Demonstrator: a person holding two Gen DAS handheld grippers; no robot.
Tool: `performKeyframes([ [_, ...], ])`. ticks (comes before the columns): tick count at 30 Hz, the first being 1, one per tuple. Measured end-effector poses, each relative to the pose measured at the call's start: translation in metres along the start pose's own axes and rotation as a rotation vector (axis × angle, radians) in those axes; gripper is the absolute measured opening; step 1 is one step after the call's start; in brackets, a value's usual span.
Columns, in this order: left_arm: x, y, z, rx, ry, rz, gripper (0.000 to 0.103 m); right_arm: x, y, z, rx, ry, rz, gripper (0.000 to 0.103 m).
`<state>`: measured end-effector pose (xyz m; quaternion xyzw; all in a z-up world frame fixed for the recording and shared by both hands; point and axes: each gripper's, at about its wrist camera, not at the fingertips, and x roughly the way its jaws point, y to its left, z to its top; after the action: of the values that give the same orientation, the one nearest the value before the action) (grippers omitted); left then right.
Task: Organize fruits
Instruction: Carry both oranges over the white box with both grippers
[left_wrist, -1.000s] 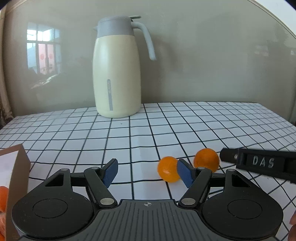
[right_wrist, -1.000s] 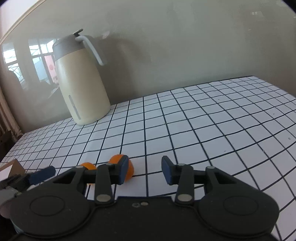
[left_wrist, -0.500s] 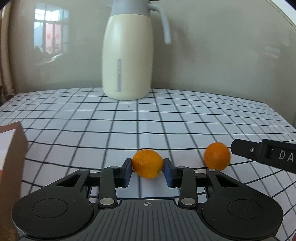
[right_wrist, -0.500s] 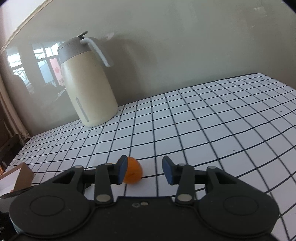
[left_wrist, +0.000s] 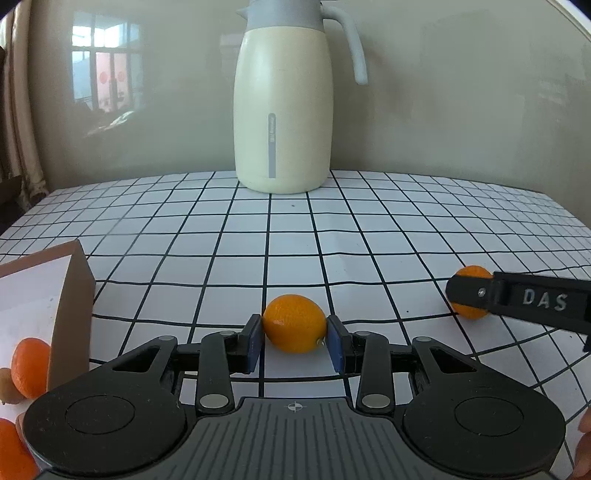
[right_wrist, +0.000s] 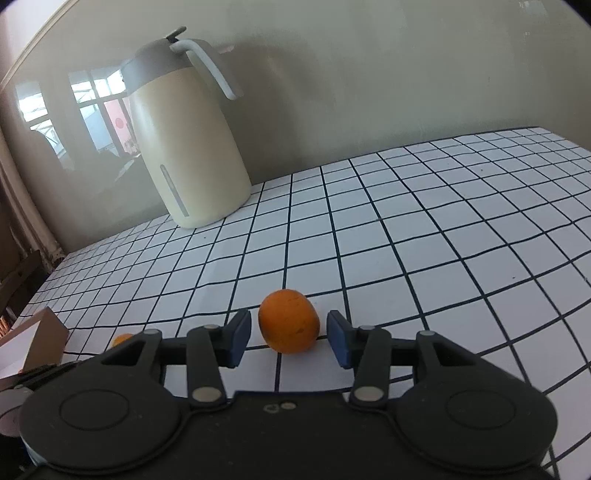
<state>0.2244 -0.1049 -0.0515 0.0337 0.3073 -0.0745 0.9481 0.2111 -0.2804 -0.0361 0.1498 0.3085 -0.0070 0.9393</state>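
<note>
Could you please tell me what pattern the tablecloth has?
The tablecloth is white with a black grid, clearest in the right wrist view.

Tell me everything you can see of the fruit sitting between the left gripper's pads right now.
The orange fruit is small, oval and glossy, with finely dimpled peel and a tiny stem nub at its lower right. It lies on its side on the grid-pattern tablecloth, long axis across the left gripper. Both blue pads press against its ends, so it is clamped but not lifted. A second orange fruit lies apart, to its right.
</note>
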Motion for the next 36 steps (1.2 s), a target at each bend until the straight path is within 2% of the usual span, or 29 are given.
performKeyframes([
  [3,0.001,0.000,0.001,-0.001,0.000,-0.003,0.042,0.002,0.001,0.000,-0.006,-0.002,-0.002,0.035],
  [5,0.002,-0.001,0.002,-0.007,0.002,-0.008,0.057,0.003,0.002,0.000,-0.019,-0.002,-0.009,0.030],
  [8,0.002,-0.001,0.002,-0.014,0.002,-0.009,0.058,0.002,0.006,-0.001,-0.052,-0.006,-0.024,0.027],
  [11,0.002,0.001,0.002,-0.027,0.000,-0.009,0.056,-0.001,0.010,-0.003,-0.089,-0.008,-0.033,0.027],
  [12,0.002,0.000,0.002,-0.027,-0.002,-0.009,0.052,-0.002,0.010,-0.004,-0.088,-0.007,-0.031,0.027],
  [13,0.002,0.000,0.002,-0.027,-0.004,-0.008,0.040,-0.003,0.010,-0.004,-0.089,-0.006,-0.030,0.027],
  [14,0.001,0.001,0.002,-0.029,-0.007,-0.007,0.037,-0.004,0.009,-0.004,-0.090,-0.005,-0.031,0.027],
  [20,-0.005,0.002,-0.001,-0.028,-0.023,-0.013,0.037,-0.010,0.010,-0.004,-0.091,-0.006,-0.020,0.027],
  [27,-0.026,0.007,-0.007,0.003,-0.053,-0.018,0.037,-0.021,0.024,-0.012,-0.125,0.011,0.033,0.027],
  [36,-0.071,0.026,-0.019,0.029,-0.074,-0.023,0.037,-0.054,0.057,-0.025,-0.215,0.000,0.103,0.027],
])
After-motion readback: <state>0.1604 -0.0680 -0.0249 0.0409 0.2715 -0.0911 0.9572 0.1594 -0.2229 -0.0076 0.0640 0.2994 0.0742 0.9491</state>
